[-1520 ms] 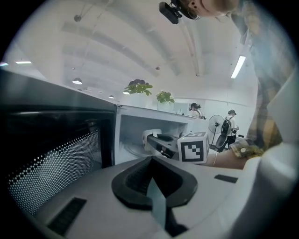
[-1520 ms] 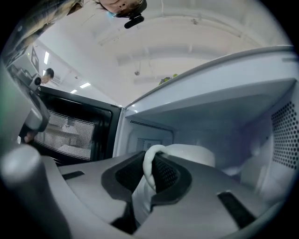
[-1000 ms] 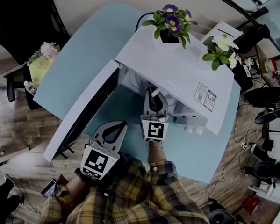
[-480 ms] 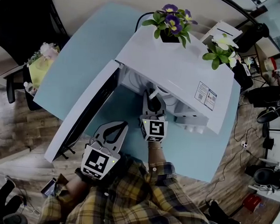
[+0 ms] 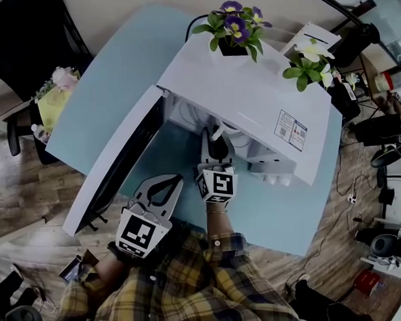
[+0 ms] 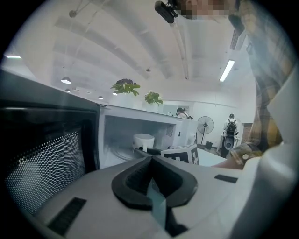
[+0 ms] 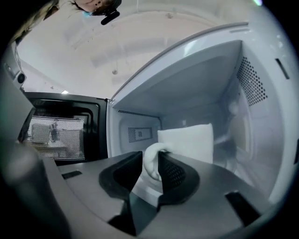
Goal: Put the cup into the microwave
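Right gripper, against a second earlier: its jaws had just been opening, and its marker cube had rolled slightly in the head view. I saw it reaching level into the oven cavity.
Light blue table: it carried the microwave.
White box-shaped microwave: it stood on the table with its cavity facing me. A purple-flowered potted plant and a white-flowered potted plant sat on its roof.
Dark-windowed microwave door: it was swung wide open to the left.
Left gripper: it hung outside the cavity beside the door, with its jaws together and nothing between them.
White cylindrical cup: it stood upright inside the microwave, on the cavity floor.
Looped white cup handle: it sat between the right gripper's parted jaws, with a pad close on either side. I read no clamp on it.
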### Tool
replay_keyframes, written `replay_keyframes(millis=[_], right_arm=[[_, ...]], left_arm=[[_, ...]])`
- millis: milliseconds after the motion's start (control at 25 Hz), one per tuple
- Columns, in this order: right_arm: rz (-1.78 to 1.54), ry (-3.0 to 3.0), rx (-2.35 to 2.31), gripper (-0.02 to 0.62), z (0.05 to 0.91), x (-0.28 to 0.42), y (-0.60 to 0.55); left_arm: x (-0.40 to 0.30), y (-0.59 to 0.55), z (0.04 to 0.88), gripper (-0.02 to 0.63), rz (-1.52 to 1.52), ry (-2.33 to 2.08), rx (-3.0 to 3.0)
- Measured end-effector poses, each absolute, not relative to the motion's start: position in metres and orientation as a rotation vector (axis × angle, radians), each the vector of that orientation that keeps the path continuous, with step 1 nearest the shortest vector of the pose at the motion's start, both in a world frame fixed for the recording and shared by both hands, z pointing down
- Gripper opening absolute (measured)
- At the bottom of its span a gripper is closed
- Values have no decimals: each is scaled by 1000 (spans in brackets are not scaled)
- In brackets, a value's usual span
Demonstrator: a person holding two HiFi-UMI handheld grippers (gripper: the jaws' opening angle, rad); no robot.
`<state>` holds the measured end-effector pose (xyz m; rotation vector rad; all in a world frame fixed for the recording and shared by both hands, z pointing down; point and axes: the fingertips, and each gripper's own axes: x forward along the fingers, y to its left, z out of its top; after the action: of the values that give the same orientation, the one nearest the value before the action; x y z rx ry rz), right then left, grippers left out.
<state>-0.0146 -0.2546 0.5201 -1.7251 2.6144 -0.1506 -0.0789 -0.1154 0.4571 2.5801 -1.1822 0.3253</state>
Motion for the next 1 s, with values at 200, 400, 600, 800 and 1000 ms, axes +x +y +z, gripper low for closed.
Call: replay_keyframes(millis=[200, 400, 600, 800, 1000], right_arm=[[-129, 2558, -1801, 86, 520, -11, -254], [-84, 2566, -1857, 92, 521, -14, -251], [-43, 2531, -1915, 121, 522, -12, -247], [-83, 2476, -1987, 121, 528, -4, -238], [-77, 2452, -2003, 121, 525, 2, -233]], left_arm=[[-79, -113, 459, -8, 334, -1168, 2587], [-80, -111, 460, -8, 344, -1153, 2592], [-80, -108, 463, -8, 364, -1129, 2599], [-83, -106, 464, -8, 379, -1111, 2604], [-84, -104, 463, -8, 382, -1094, 2616]])
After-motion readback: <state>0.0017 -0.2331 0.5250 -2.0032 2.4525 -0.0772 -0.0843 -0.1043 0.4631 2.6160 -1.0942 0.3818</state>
